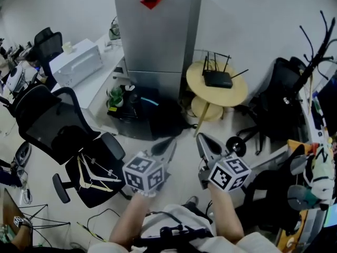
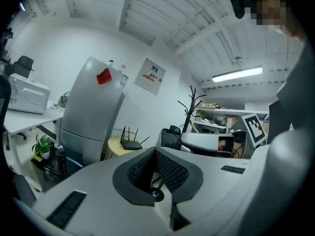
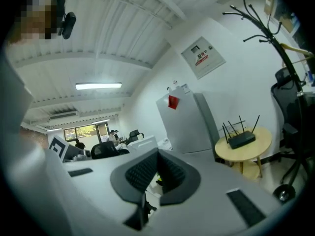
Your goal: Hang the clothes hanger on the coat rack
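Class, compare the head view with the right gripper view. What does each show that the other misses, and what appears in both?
Only the head view shows the white clothes hangers lying on the seat of a black office chair, and the person's forearms from above.

Only the right gripper view shows the ceiling light, the wall poster, and the right gripper with its jaws closed together and nothing between them.

Both show the grey fridge, the round table with the router on it, and the coat rack.
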`<state>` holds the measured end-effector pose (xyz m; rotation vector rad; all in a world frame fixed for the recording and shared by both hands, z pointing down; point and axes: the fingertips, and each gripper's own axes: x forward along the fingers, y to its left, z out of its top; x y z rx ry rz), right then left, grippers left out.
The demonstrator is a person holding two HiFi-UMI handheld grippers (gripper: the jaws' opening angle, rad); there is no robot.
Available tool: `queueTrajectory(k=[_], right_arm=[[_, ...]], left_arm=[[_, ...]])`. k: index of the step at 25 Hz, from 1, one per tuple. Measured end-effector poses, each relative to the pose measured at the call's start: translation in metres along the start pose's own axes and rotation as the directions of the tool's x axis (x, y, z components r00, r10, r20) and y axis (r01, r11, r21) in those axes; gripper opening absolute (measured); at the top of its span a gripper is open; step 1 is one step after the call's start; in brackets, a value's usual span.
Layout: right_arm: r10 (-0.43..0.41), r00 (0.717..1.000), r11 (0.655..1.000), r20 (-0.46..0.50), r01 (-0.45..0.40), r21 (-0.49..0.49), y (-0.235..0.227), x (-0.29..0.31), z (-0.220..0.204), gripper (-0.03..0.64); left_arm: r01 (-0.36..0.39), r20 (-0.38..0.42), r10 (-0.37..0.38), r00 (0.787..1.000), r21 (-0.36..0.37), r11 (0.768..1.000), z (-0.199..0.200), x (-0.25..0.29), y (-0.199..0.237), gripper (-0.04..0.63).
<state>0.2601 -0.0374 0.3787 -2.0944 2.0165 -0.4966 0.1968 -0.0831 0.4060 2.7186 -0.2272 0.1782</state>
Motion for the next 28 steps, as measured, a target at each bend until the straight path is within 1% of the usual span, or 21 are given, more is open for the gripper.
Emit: queueTrajectory(k=[5, 9, 12, 18, 28], right_arm=[[-0.057, 0.995, 0.998, -0.078, 0.059, 0.020, 0.010, 0.000, -0.049, -0.003], [-0.096, 0.990, 0.995, -0.106, 0.098, 0.019, 0.006, -0.006, -0.068, -0.003], [-0.111, 0.988, 0.993, -0.110, 0.114, 0.019, 0.009, -0.013, -0.074, -0.003], [-0.107, 0.987, 0.994, -0.118, 0.110, 0.017, 0.019, -0.022, -0.080, -0.003], [-0.126, 0.985, 0.992, -0.117, 0.128, 0.011, 0.016, -0.047, -0.080, -0.003]], left_arm=[[-0.021, -0.038, 0.020, 0.999, -0.040, 0.999, -0.027, -0.023, 0.014, -0.008], [-0.015, -0.052, 0.013, 0.999, -0.044, 0.999, -0.037, -0.027, 0.013, -0.008], [0.000, -0.056, -0.002, 0.998, -0.047, 0.999, -0.041, -0.030, 0.009, -0.008], [0.028, -0.055, -0.030, 0.998, -0.045, 0.999, -0.044, -0.033, -0.006, -0.008], [0.056, -0.056, -0.058, 0.997, -0.048, 0.997, -0.052, -0.031, -0.031, -0.008]])
